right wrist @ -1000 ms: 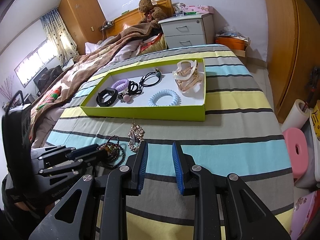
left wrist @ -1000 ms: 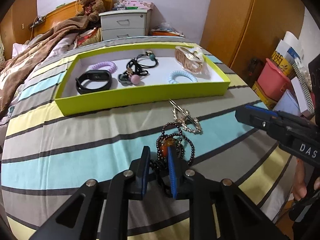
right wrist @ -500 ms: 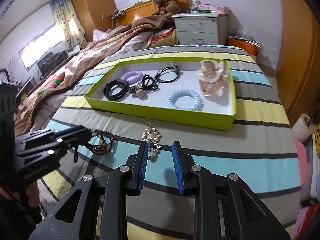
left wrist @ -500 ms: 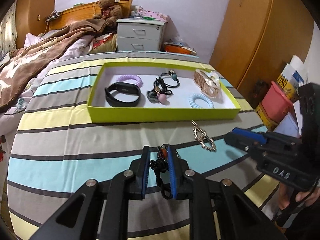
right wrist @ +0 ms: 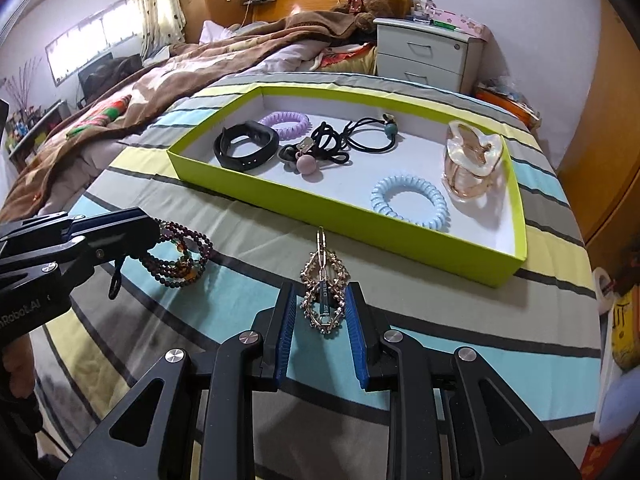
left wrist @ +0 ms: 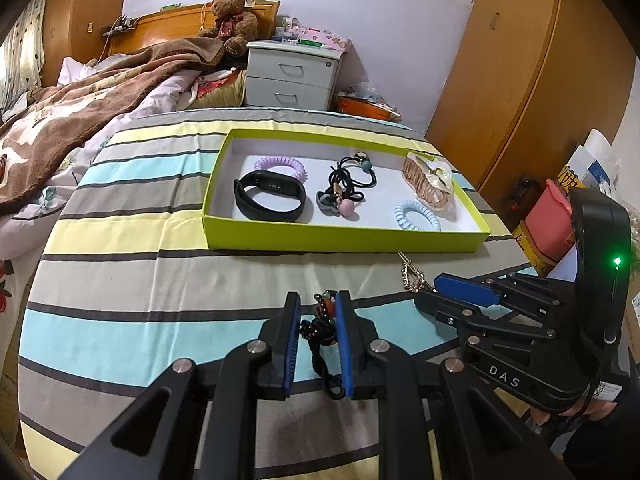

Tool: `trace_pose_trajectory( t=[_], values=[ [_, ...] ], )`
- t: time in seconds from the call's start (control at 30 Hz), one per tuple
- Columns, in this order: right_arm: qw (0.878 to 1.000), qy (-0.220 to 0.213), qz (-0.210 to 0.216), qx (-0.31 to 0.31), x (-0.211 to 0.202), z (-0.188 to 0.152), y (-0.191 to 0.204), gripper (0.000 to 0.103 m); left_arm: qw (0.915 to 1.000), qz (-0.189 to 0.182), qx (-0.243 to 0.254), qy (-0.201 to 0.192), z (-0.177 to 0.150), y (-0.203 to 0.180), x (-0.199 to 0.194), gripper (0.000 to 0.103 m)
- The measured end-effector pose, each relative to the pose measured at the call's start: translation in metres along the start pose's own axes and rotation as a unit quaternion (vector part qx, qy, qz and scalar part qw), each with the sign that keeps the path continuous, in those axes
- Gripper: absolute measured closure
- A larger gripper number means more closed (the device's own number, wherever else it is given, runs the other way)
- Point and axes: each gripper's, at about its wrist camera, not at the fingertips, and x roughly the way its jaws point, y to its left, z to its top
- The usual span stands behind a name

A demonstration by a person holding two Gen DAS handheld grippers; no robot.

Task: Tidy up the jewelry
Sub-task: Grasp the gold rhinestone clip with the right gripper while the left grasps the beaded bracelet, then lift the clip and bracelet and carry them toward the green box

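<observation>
The dark beaded bracelet (left wrist: 322, 322) sat pinched between the nearly closed jaws of the left gripper (left wrist: 317, 312), which had turned toward the green tray (left wrist: 344, 240) since a second earlier. The gold brooch (right wrist: 325, 286), formerly ahead of the right gripper (right wrist: 321, 308), now lay between its parted jaws, apparently untouched; it probably awaited gripping before both pieces went into the tray beyond.

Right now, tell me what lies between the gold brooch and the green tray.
Only bare striped bedsheet separates the gold brooch from the green tray, in the right wrist view.
</observation>
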Motion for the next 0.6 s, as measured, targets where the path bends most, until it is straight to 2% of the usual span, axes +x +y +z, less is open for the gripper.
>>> trace_pose_trajectory(
  t=[0.6],
  values=[
    [0.999, -0.003, -0.023, -0.021, -0.0006, -0.0002, 0.0077, 0.08, 0.9999, -0.005, -0.007, 0.007, 0.0019, 0.0035, 0.0063, 0.085]
  ],
)
